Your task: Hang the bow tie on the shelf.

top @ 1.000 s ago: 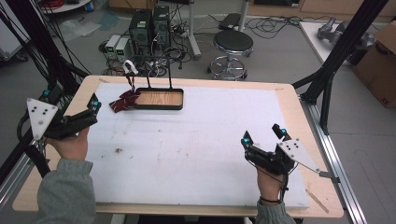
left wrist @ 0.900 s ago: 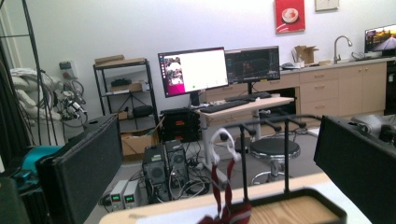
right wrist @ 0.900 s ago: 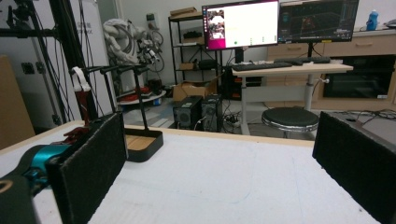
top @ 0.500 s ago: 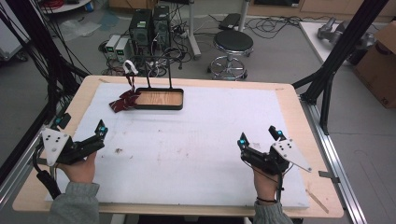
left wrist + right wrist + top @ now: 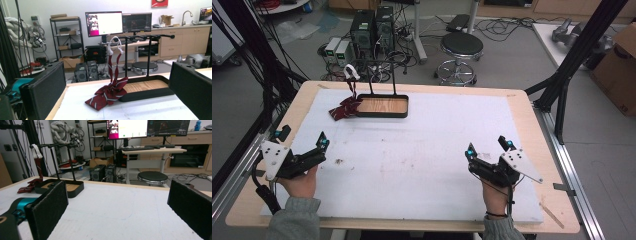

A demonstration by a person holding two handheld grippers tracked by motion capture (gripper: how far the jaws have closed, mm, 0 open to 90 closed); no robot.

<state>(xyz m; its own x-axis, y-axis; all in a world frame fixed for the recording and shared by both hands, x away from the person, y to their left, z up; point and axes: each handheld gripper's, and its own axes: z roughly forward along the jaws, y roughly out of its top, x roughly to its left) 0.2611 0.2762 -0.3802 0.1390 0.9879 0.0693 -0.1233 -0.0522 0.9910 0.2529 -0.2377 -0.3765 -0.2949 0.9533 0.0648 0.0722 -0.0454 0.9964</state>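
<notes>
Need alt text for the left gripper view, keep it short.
A dark red striped bow tie hangs by its strap from a black rack with a wooden base, its bow resting on the white table. The left gripper frames it with open fingers; monitors and shelves stand behind.

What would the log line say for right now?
left gripper: open, empty | right gripper: open, empty | bow tie: hanging from rack, tail on table
</notes>
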